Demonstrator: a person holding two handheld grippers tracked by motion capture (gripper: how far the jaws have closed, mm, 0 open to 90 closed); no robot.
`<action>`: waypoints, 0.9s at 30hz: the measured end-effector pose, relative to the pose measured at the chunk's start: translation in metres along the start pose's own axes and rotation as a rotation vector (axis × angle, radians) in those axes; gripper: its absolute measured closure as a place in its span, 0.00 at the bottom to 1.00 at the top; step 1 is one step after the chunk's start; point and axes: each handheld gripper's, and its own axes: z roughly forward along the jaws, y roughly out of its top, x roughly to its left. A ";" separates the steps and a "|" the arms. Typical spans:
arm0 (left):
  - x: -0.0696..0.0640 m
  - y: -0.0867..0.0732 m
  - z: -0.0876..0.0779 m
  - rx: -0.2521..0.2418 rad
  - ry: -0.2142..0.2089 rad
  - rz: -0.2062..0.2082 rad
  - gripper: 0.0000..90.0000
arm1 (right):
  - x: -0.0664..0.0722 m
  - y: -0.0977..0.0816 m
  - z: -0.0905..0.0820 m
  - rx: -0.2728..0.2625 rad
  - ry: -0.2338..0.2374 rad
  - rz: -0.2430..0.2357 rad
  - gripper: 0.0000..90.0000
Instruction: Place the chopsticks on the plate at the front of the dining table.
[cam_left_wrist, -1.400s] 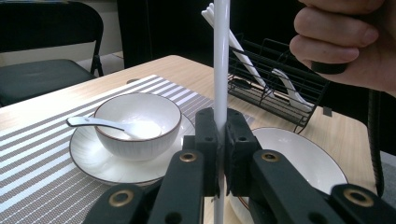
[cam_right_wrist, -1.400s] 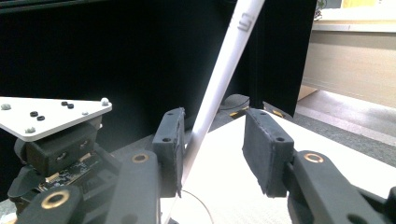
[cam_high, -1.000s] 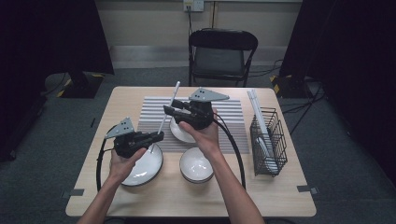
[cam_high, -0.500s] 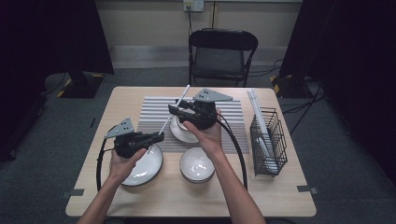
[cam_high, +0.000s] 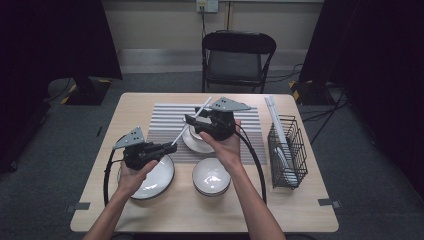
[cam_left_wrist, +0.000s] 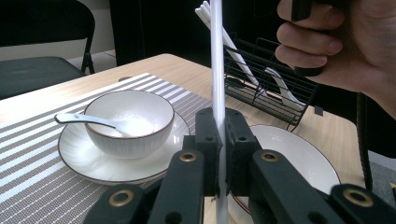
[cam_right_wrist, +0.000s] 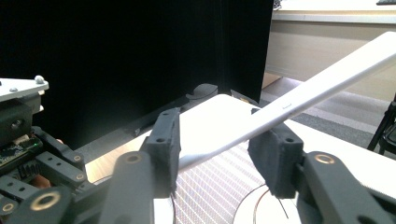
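Surface: pale wooden surface (cam_high: 280, 210), bare along the near edge and at the left and right margins
Left claw (cam_high: 167, 146): clamped on the lower end of a white chopstick (cam_high: 192, 122), held above a shallow plate (cam_high: 160, 177) near the front left
Chopstick: slants up and away from the left claw, across the gap between the right claw's jaws
Right claw (cam_high: 190, 120): jaws apart and just been opening; the chopstick passes between them, and in the right gripper view it lies against the tip of the jaw seen on the right
Bowls: two, one (cam_high: 211, 176) near the front centre, one (cam_left_wrist: 128, 119) on a saucer (cam_left_wrist: 74, 151) with a white spoon (cam_left_wrist: 88, 120) in it
Mat: one striped mat (cam_high: 165, 117) in the middle
Rack: one black wire rack (cam_high: 295, 150) at the right edge, with white sticks (cam_high: 275, 117) in it
Room: grey floor (cam_high: 60, 140), dark curtains at both sides, one folding chair (cam_high: 237, 57) behind the far edge
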 end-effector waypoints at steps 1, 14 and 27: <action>0.001 0.000 0.000 0.001 0.002 0.001 0.96 | -0.001 -0.001 0.000 -0.002 -0.007 0.004 0.58; 0.004 -0.002 0.002 0.005 -0.004 -0.014 0.96 | -0.008 -0.009 0.001 0.020 -0.036 0.028 0.53; 0.006 -0.003 0.003 0.015 0.006 -0.003 0.96 | -0.012 -0.013 -0.002 0.036 -0.030 0.048 0.42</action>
